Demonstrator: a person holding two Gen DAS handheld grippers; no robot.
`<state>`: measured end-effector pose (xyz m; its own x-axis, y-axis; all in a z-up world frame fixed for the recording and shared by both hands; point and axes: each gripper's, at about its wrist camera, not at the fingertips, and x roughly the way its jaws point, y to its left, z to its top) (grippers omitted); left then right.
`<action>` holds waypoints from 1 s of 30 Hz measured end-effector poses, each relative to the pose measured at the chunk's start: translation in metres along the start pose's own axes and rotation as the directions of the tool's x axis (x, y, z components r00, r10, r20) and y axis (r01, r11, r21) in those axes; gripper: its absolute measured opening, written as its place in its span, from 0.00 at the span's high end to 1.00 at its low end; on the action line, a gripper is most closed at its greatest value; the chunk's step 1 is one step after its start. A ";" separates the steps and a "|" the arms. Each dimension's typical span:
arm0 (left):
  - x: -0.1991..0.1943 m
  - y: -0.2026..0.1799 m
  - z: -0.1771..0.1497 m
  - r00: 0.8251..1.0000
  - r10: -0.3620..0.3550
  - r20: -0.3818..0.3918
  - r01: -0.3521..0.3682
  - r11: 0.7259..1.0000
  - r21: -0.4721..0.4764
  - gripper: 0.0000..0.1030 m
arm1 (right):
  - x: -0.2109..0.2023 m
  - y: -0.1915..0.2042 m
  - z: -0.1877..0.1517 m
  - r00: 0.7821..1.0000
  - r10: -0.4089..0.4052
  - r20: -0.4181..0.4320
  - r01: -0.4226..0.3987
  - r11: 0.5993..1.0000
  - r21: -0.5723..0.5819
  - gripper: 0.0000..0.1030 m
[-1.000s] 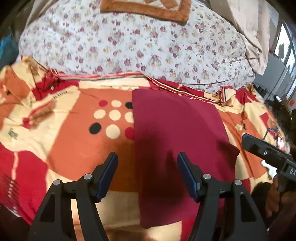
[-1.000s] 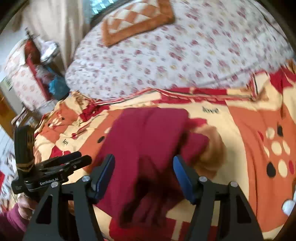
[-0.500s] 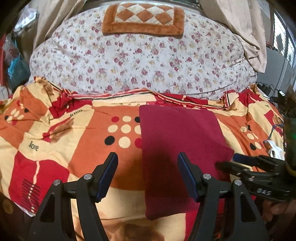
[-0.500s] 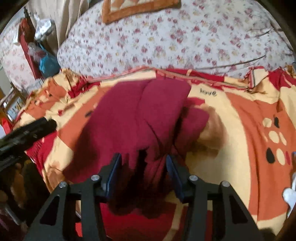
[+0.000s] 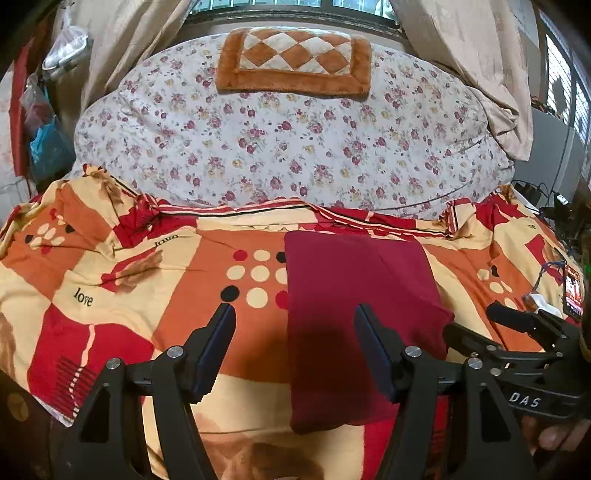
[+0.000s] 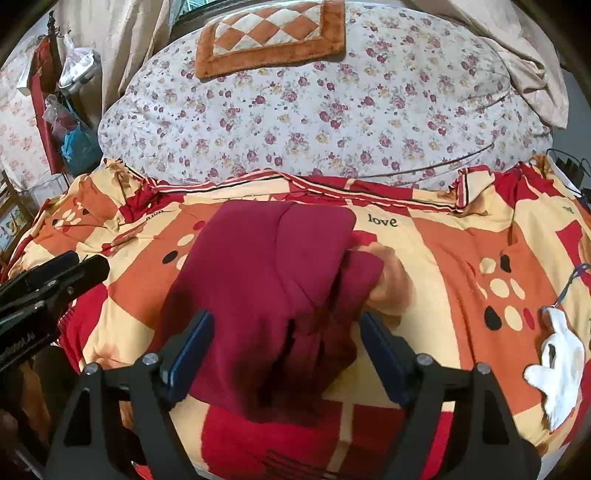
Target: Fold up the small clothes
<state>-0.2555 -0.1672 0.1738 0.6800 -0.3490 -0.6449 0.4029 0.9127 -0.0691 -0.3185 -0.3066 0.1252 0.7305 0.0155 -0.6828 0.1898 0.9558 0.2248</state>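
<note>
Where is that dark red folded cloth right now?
The dark red cloth lies on the orange patterned bedspread, right of its dotted patch in the left wrist view, in front of the flowered quilt.

I'm facing a bed spread with an orange, red and cream patterned blanket (image 5: 122, 280). Beyond it, mid-frame, lies a white floral quilt (image 5: 295, 147), a checkered orange cushion (image 5: 295, 61) on top. Beige curtains (image 5: 476, 55) hang upper right and upper left, a daylit window (image 5: 280, 4) between them.
</note>
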 end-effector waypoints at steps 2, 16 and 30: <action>-0.001 0.000 0.000 1.000 0.003 0.001 -0.003 1.000 -0.003 0.55 | 0.002 0.003 0.001 1.000 -0.005 -0.004 0.005 1.000 0.004 0.17; 0.000 0.002 -0.001 1.000 0.001 0.001 -0.001 1.000 -0.005 0.55 | 0.008 0.010 0.002 1.000 -0.011 -0.014 0.011 1.000 0.012 0.14; 0.009 0.005 -0.006 1.000 0.008 -0.017 -0.008 1.000 -0.018 0.55 | 0.017 0.013 -0.001 0.999 -0.017 -0.033 0.017 1.000 0.025 0.14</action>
<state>-0.2514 -0.1639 0.1630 0.6725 -0.3378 -0.6585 0.3863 0.9192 -0.0770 -0.3046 -0.2934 0.1158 0.7052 0.0094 -0.7089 0.2185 0.9484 0.2299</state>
